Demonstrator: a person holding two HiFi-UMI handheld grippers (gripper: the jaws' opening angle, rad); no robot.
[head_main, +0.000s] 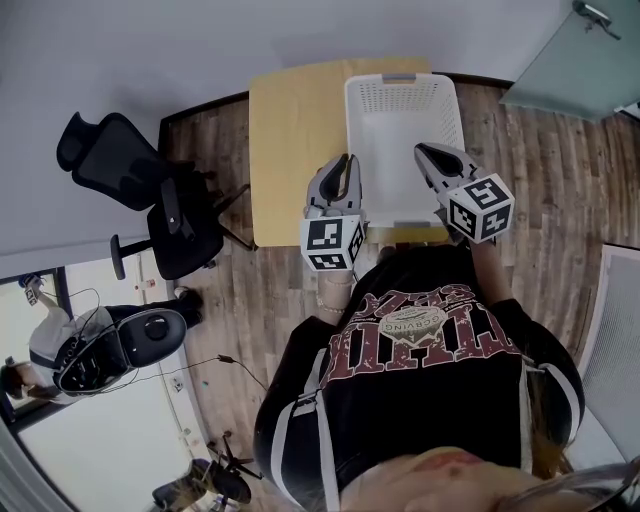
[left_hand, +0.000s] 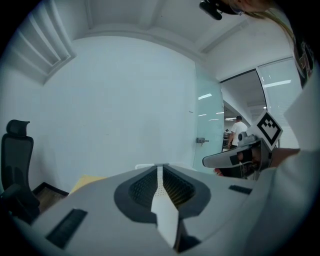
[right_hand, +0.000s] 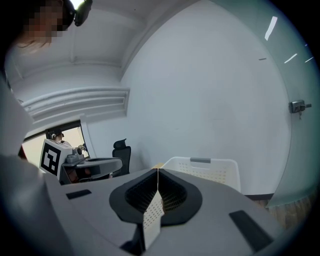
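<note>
Grippers first: your left gripper (head_main: 347, 160) has its jaws pressed flat together with nothing between them, and your right gripper (head_main: 421, 150) is closed on nothing the same way. The white basket (head_main: 400, 110) sits on the wooden desk (head_main: 295, 140), toward its right side. Your right gripper hangs over the basket's near right part, and your left one is just beside its left wall. The basket's near edge is hidden behind the marker cubes and your shirt. In the left gripper view you only get a thin sliver of white rim over the gripper body. The right gripper view shows just its upper wall, and the office chair (head_main: 150, 190) is small and dim there
</note>
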